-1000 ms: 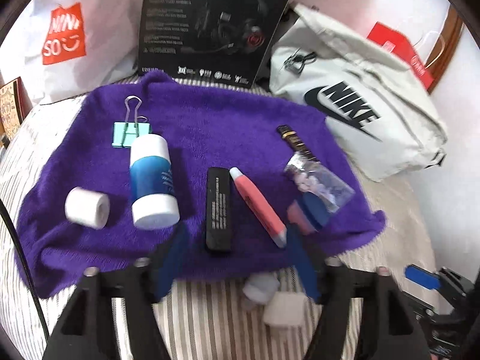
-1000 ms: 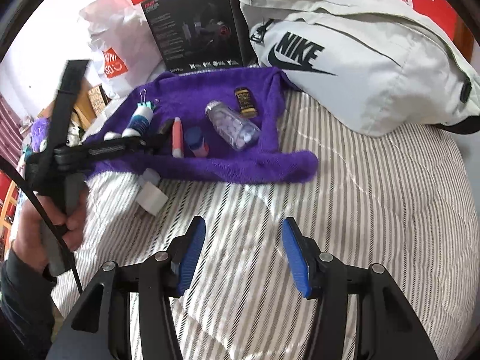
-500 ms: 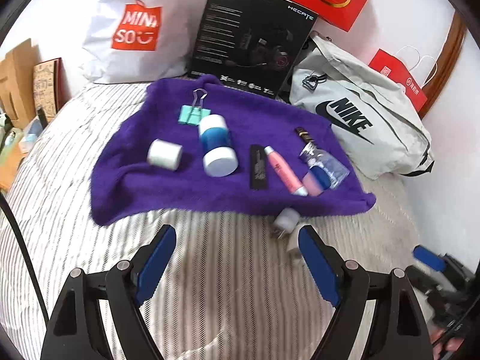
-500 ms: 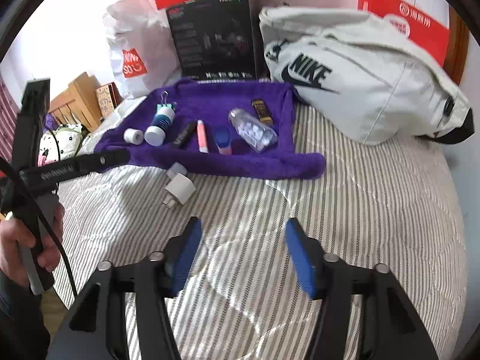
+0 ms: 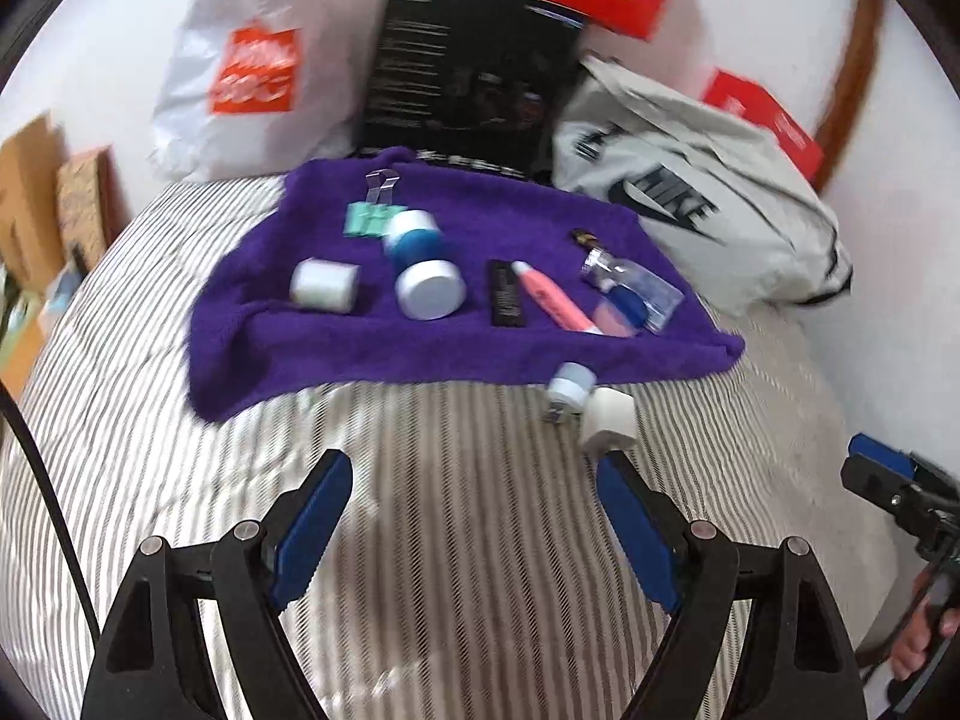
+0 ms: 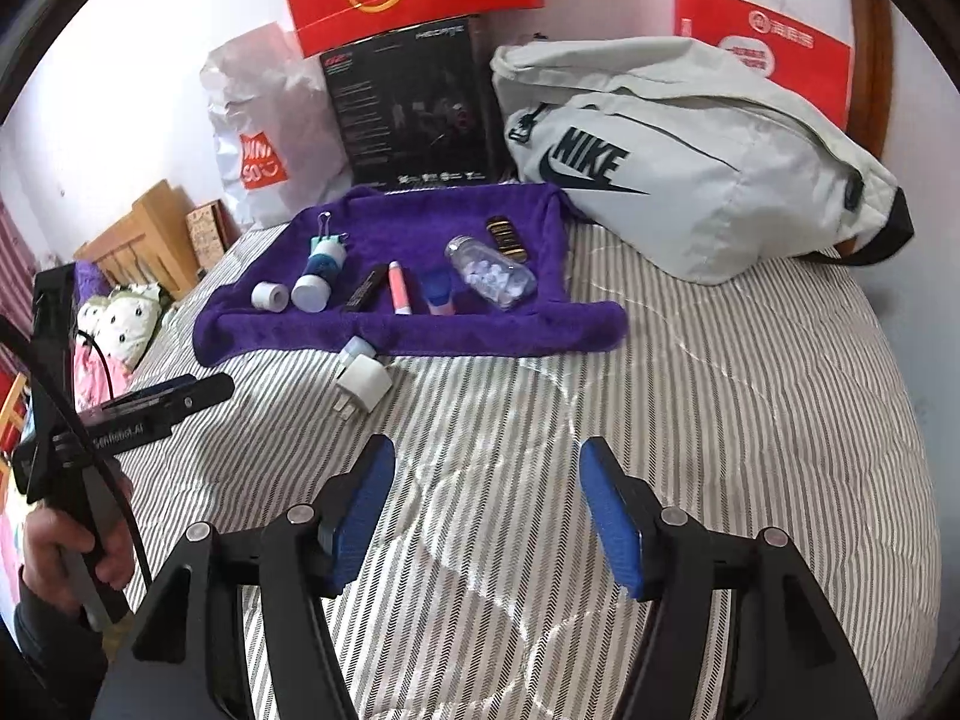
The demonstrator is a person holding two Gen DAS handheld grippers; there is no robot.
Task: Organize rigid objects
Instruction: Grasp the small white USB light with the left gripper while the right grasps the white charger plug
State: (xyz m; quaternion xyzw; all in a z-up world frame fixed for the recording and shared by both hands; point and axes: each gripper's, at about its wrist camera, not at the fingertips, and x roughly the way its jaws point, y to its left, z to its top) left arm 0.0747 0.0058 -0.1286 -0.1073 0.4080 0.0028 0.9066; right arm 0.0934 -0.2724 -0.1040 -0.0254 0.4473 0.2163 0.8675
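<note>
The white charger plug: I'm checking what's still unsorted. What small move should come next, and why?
Probably bring the open, empty left gripper forward onto the white charger plug. It and the small white-capped item beside it lie on the striped bedcover, off the purple towel holding everything else.

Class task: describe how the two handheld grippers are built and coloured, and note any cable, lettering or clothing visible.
Both the left gripper and the right gripper have black angular frames, silver pivot bolts and ridged blue pads. A black cable trails from the left one, whose side carries white lettering. A dark sleeve shows at the wrist.
</note>
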